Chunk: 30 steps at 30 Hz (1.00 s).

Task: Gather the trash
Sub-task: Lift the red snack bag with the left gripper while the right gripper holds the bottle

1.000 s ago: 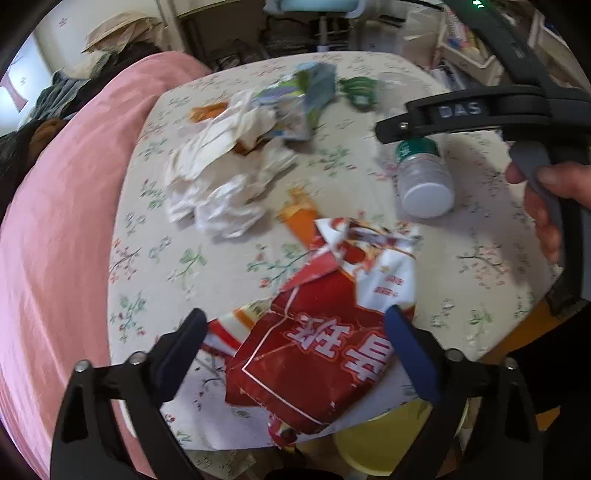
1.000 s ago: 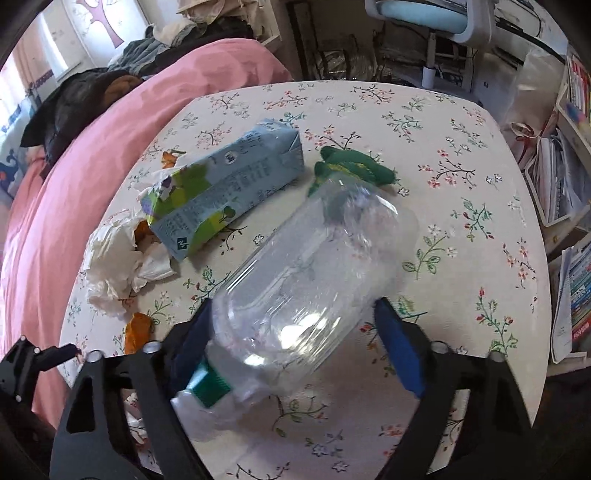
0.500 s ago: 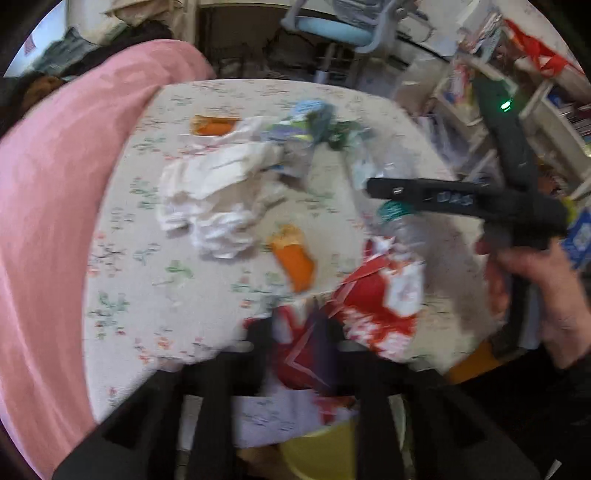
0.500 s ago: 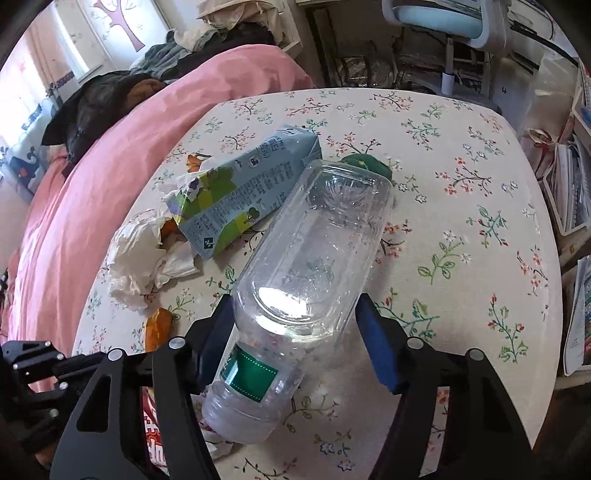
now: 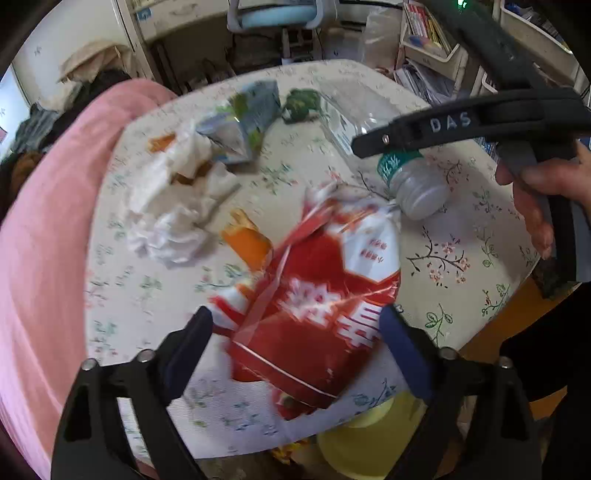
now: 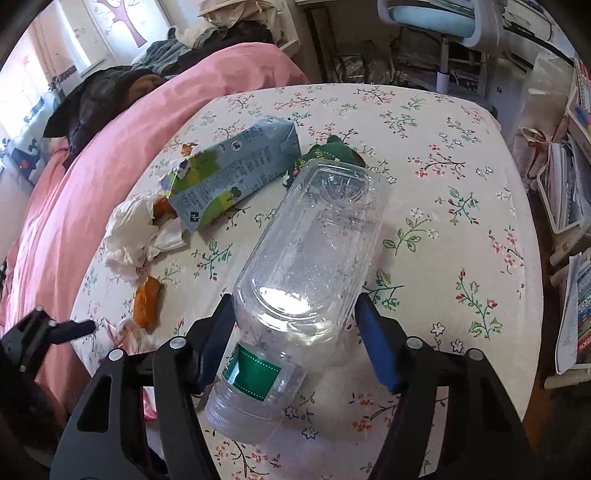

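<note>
A crumpled red snack bag (image 5: 317, 306) lies at the near edge of the floral table. My left gripper (image 5: 293, 321) straddles it; its jaws are opening and the pads do not squeeze the bag. A clear plastic bottle (image 6: 314, 240) with a green label lies between the fingers of my right gripper (image 6: 295, 306), which is shut on it near the neck. In the left wrist view the bottle (image 5: 413, 181) tilts cap-down just above the cloth. Behind lie a blue-green carton (image 6: 232, 177), white tissues (image 6: 133, 232), an orange wrapper (image 6: 146, 302) and a green wrapper (image 6: 332, 147).
The table (image 6: 443, 221) wears a flowered cloth. Pink bedding (image 6: 110, 147) runs along its left side. A yellow bin (image 5: 369, 443) stands under the near edge. An office chair (image 6: 436, 18) stands behind, and shelves of papers (image 6: 569, 206) stand to the right. A hand (image 5: 535, 206) holds the right gripper.
The right jaws have closed onto the bottle. The left gripper swung away over the table and came back over the red bag.
</note>
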### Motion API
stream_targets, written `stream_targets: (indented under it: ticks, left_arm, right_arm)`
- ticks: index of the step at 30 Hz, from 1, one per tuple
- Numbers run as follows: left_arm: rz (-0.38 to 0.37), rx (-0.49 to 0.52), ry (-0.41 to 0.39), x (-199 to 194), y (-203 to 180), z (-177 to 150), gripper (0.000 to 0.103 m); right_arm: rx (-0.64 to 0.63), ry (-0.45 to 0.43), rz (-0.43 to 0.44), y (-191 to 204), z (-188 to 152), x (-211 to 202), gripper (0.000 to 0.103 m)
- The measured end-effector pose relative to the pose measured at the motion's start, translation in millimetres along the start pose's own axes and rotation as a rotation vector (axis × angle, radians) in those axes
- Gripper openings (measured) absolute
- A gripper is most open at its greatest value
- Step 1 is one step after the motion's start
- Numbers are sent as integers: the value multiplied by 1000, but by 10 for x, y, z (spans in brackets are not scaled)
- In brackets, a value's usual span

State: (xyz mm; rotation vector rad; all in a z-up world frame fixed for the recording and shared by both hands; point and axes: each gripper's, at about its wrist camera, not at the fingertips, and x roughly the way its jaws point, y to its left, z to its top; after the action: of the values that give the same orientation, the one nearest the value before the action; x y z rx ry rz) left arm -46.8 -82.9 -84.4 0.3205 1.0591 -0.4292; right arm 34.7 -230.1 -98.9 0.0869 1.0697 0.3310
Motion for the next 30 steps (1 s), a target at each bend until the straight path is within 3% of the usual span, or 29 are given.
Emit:
stream_targets:
  ticks: [1,2,3,4,5,9,14,16,18,19,20,22,23,27,30]
  left_arm:
    - [-2,-18,2,16,15,10,71]
    - [3,-20,6,33,24,16,42]
    - [-39,-33,24,63,42,18,25]
    - [-46,-49,16,51,62,19,19]
    - [-26,-51,10,37,79,26,1]
    - [-37,-123,-30,-97,224,13,0]
    - [-113,-231,-84,-315,428,-28,0]
    - [-101,-256,-80,-318,497,-34,0]
    - [-99,-299,-46,-200,570,-8,5]
    - [-95,-317,-32,-106,600,32,39]
    - [-72,-337,-33,-52,636,48,83]
    - [-3,-322,-128,-128,608,79,88]
    - [-3,-296,-140,-131,576,108,89]
    - [33,-238,-136,78,479,182,93]
    - [8,-191,-110,274,358,221,92]
  right_arm:
    - [-3,0,1,5,-5,4,63]
    - [-3,-2,2,7,-5,5,63]
    - [-2,-4,5,10,-3,5,63]
    - [5,-5,13,1,-4,4,63]
    - [22,-7,32,-22,-3,4,63]
    - [56,-12,64,-65,0,-12,62]
    - [66,-18,82,-73,-9,-52,62]
    - [62,-13,81,-66,-18,-48,62]
    - [59,-6,83,-63,-36,-34,62]
    - [57,-7,83,-64,-40,-40,62]
    - [57,-5,84,-64,-40,-42,62]
    - [59,-4,86,-79,-34,-42,62]
    - [59,-4,87,-81,-33,-42,63]
    - [57,-4,91,-88,-41,-39,63]
    - [58,-3,93,-84,-47,-36,63]
